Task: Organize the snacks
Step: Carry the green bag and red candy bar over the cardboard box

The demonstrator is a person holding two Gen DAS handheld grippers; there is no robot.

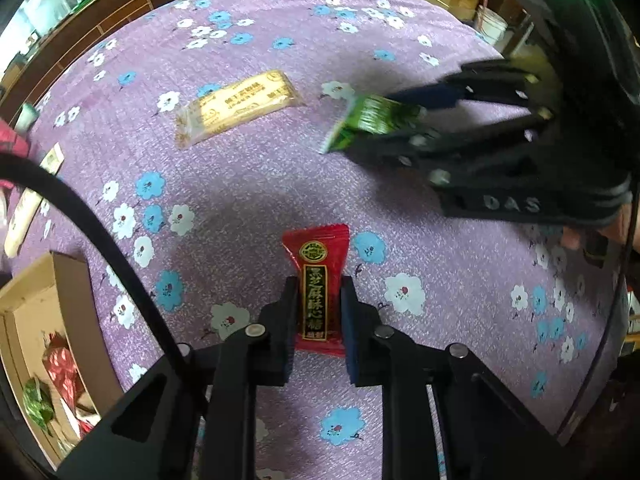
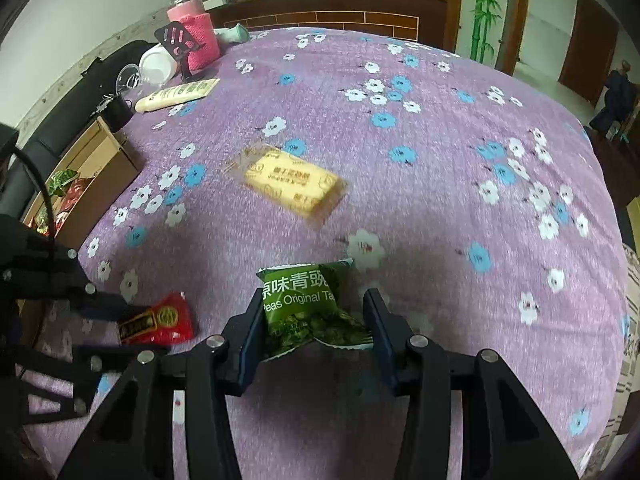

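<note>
- The left gripper is clamping a red sesame candy packet across its narrow waist; the packet is lying flat on the purple floral tablecloth, pads pressing both long edges.
- The right gripper is grasping a green pea snack packet; the left pad is pressing the wrapper, while the right pad is meeting only the crumpled corner, so this hold is looking lopsided.
- Risk, judged: the slick green wrapper may be sliding out on lifting, since the bite is taking mostly air-filled film at one side.
- Risk, judged: the two grippers are working near each other; crossing paths toward the box could be causing a knock.
- Farther out, a yellow biscuit packet is lying alone mid-table, untouched.
- At the table's left edge, a cardboard box is already holding red and green packets; it is serving as the likely destination.
- Beyond it, a long cream cracker sleeve is lying beside a pink-wrapped jar; a careless sweep there could be tipping the jar.
</note>
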